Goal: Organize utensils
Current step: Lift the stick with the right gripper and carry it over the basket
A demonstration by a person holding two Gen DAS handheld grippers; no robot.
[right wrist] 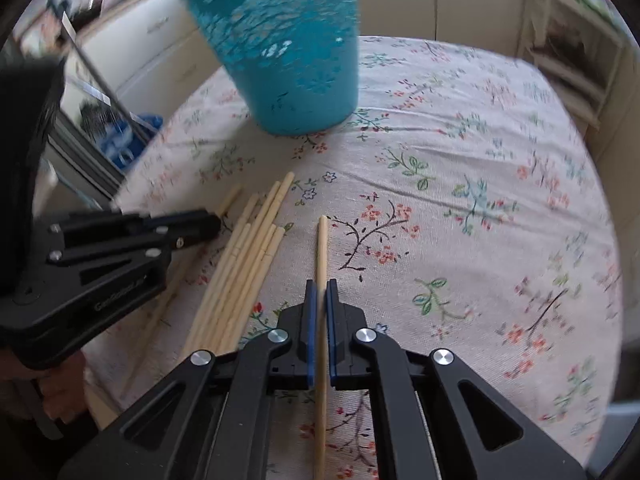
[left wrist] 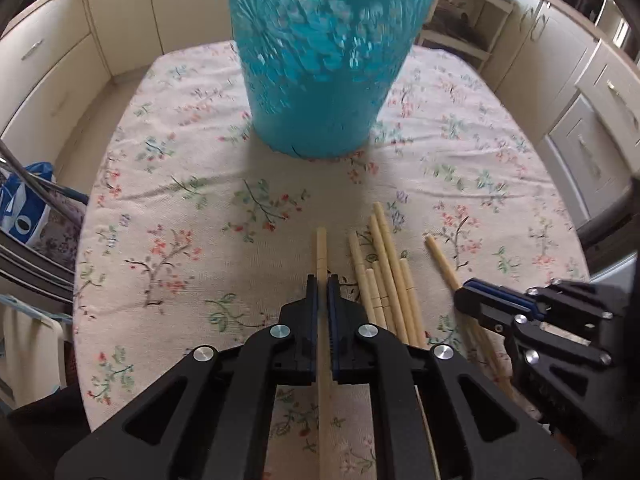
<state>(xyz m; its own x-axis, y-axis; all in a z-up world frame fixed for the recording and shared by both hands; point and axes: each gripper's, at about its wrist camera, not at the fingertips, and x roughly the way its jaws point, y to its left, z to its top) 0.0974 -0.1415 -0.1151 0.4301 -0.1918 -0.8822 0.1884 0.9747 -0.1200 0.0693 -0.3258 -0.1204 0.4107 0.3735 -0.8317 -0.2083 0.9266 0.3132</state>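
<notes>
A tall teal perforated holder (left wrist: pixel 320 60) stands on the floral tablecloth, also in the right wrist view (right wrist: pixel 288 48). Several pale wooden chopsticks (left wrist: pixel 384 272) lie in a loose bundle in front of it, also in the right wrist view (right wrist: pixel 248 264). My left gripper (left wrist: pixel 322 280) is shut on one chopstick (left wrist: pixel 321 248), left of the bundle. It shows in the right wrist view (right wrist: pixel 214 226). My right gripper (right wrist: pixel 321 284) is shut on another chopstick (right wrist: pixel 322 240), right of the bundle. It shows in the left wrist view (left wrist: pixel 460 296).
The table (left wrist: pixel 180 200) is covered by a floral cloth and has rounded edges. White cabinets (left wrist: pixel 580 120) surround it. A blue-and-white bag (left wrist: pixel 24 208) and a rack stand off the left edge.
</notes>
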